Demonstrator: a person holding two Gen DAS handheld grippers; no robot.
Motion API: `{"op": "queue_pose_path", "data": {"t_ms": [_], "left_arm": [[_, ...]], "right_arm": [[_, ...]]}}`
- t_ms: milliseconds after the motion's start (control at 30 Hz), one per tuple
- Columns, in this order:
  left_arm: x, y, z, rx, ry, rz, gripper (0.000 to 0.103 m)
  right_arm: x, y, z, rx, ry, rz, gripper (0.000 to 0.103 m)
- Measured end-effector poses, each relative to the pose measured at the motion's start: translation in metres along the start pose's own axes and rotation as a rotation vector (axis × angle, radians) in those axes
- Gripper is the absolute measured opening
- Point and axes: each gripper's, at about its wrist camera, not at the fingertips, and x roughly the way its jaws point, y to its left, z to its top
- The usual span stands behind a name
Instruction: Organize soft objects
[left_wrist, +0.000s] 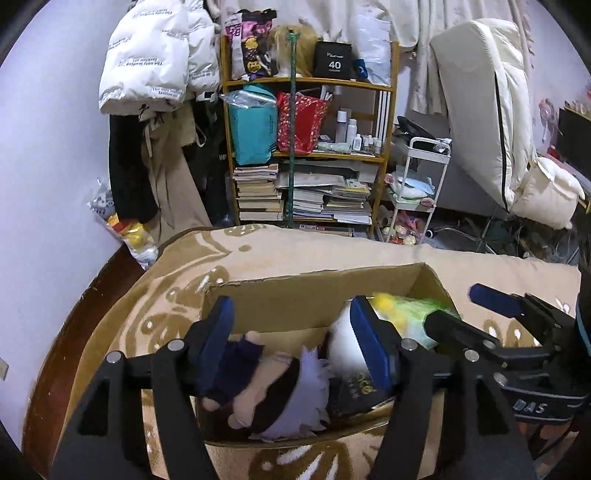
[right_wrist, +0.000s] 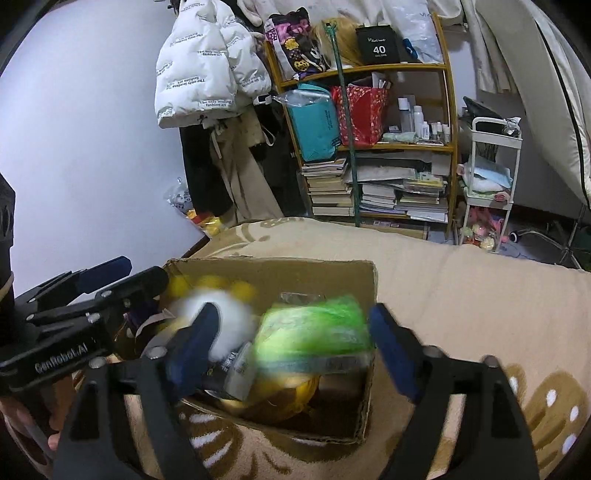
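Both my grippers hang over the cardboard box (left_wrist: 314, 299) on the beige blanket (left_wrist: 295, 251). My left gripper (left_wrist: 295, 347) is spread wide and empty above the plush doll (left_wrist: 273, 391) at the box's near left. My right gripper (right_wrist: 295, 343) gapes just as wide, gripping nothing, over the green fluffy bundle (right_wrist: 317, 325) at the right.

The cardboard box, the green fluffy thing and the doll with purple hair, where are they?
cardboard box (right_wrist: 273, 273): right wrist view, inside of its far wall.
green fluffy thing (right_wrist: 314, 325): right wrist view, its middle.
doll with purple hair (left_wrist: 314, 373): left wrist view, its hair.
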Motion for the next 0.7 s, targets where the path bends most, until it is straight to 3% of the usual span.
{"op": "queue_pose_path", "data": {"t_ms": [267,433,500,700], "left_arm": [[-0.022,0.013,-0.01,-0.008,0.004,0.065,0.075],[-0.048,0.014,-0.017,0.016,-0.013,0.095,0.081],[-0.063,0.015,-0.02,0.02,-0.028,0.099,0.089],[-0.104,0.017,-0.026,0.012,-0.065,0.12,0.095]], "right_arm": [[-0.024,-0.002,0.001,0.014,-0.058,0.003,0.095],[-0.061,0.009,0.004,-0.006,-0.14,0.011,0.102],[-0.075,0.017,0.005,-0.032,-0.166,0.01,0.103],[-0.109,0.033,-0.001,-0.072,-0.18,0.001,0.103]]}}
